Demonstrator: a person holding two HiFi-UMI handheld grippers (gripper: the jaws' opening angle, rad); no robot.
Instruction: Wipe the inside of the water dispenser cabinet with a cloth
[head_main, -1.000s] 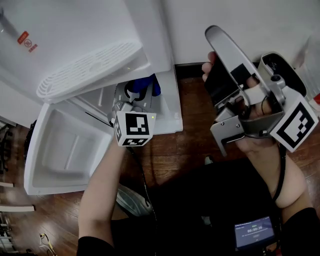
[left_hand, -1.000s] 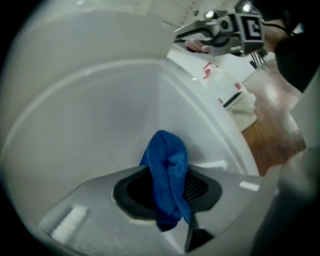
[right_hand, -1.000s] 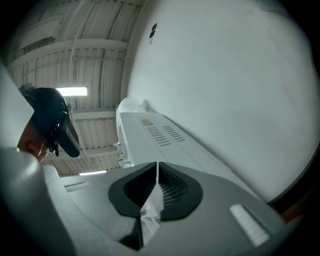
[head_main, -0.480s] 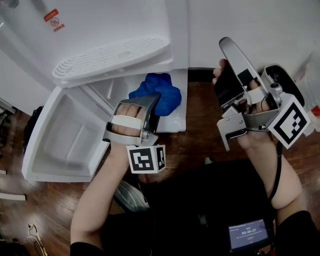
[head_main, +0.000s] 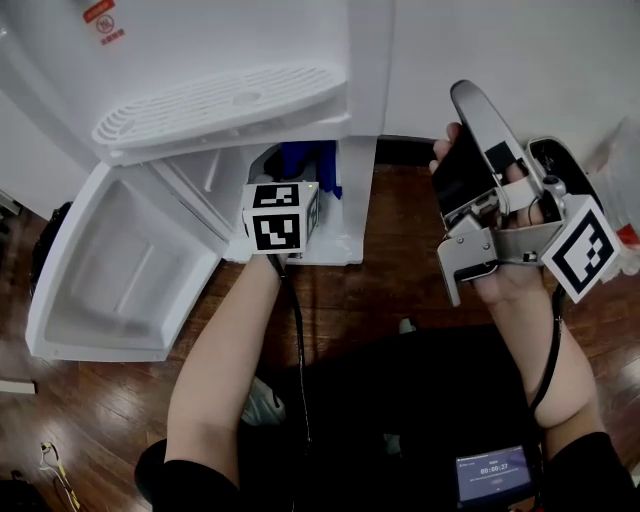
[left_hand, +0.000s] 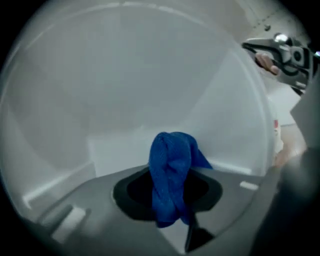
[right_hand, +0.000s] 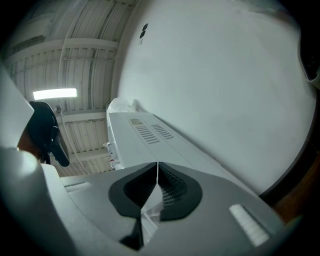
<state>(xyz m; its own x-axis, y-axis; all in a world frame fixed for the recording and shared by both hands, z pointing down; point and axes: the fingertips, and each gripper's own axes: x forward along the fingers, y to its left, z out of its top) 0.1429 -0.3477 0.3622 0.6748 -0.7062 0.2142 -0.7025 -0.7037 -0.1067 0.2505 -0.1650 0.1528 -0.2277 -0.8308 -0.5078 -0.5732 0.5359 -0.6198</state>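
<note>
Fingers, left gripper (left_hand: 169, 202): clenched on the blue cloth (left_hand: 171, 172), which stands bunched between them with its top poking out past the tips.
Fingers, right gripper (right_hand: 157, 172): pressed together along a thin seam, nothing between them.
Blue cloth, place: inside the lower cabinet (left_hand: 125, 95) of the water dispenser (head_main: 220, 40), close to the white back wall; from the head view only a blue patch shows in the opening, just above the left marker cube (head_main: 280, 218).
Left gripper, place: reached into the cabinet opening, roughly level, forearm stretched up from the bottom of the head view.
Right gripper, place: held up at the right of the head view, well apart from the cabinet, tips tilted upward toward the white wall (right_hand: 225, 85).
Cabinet door (head_main: 120, 280): swung wide open to the left, white moulded inner face upward.
Drip tray grille (head_main: 215, 100): jutting out directly above the opening.
Floor (head_main: 380, 300): dark wood boards under both arms.
Cable (head_main: 297, 340): black, trailing down from the left gripper along the forearm.
Right gripper view, beyond the tips: top of a white appliance with vent slots (right_hand: 145, 131), and a lit ceiling lamp (right_hand: 55, 93) to the left.
</note>
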